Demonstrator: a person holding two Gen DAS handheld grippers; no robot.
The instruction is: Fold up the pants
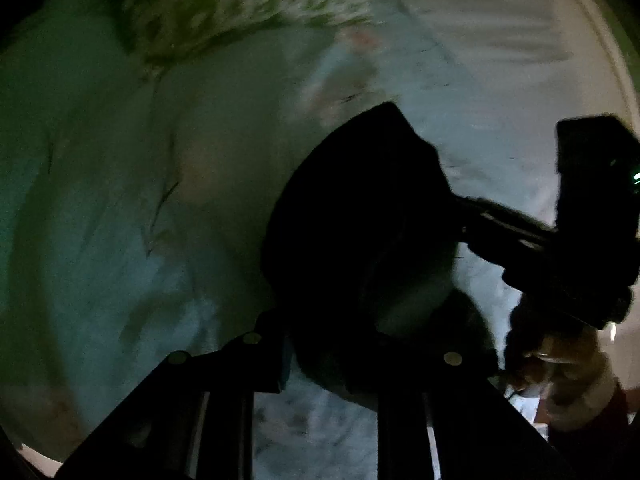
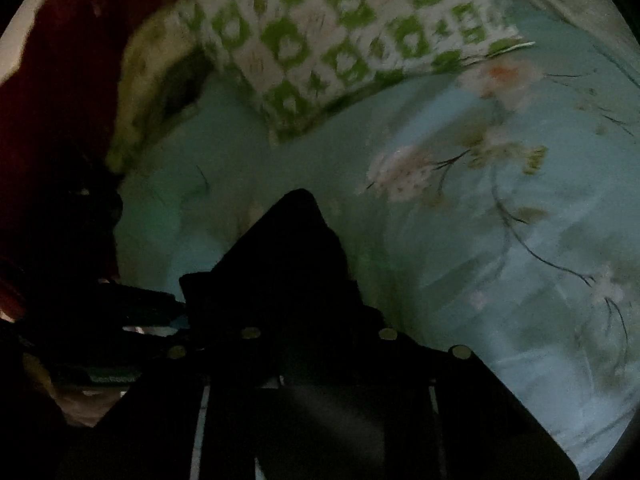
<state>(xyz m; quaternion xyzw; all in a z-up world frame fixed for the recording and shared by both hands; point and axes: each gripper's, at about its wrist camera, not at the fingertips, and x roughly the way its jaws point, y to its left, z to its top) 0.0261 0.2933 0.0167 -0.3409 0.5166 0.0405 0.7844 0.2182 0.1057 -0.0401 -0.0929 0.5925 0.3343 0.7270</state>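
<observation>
A pale blue flowered bedsheet [image 2: 500,240] fills both dim views, a green-and-white patterned pillow [image 2: 340,40] at the top. Black pants [image 1: 352,216] bunch at centre, lifted off the sheet. The left gripper [image 1: 336,344] is clamped on this dark cloth; the right gripper [image 2: 320,332] likewise pinches the pants' fabric.

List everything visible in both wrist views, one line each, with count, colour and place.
pants: one, black, bunched on the bedsheet at both grippers.
bedsheet: one, pale blue-green with floral print, under everything.
pillow: one, green-and-white patterned, at the far edge.
left gripper: one, black, fingers in the pants fabric.
right gripper: one, black, fingers in the pants fabric.
hand: one, holding the right gripper, at the lower right of the left view.
</observation>
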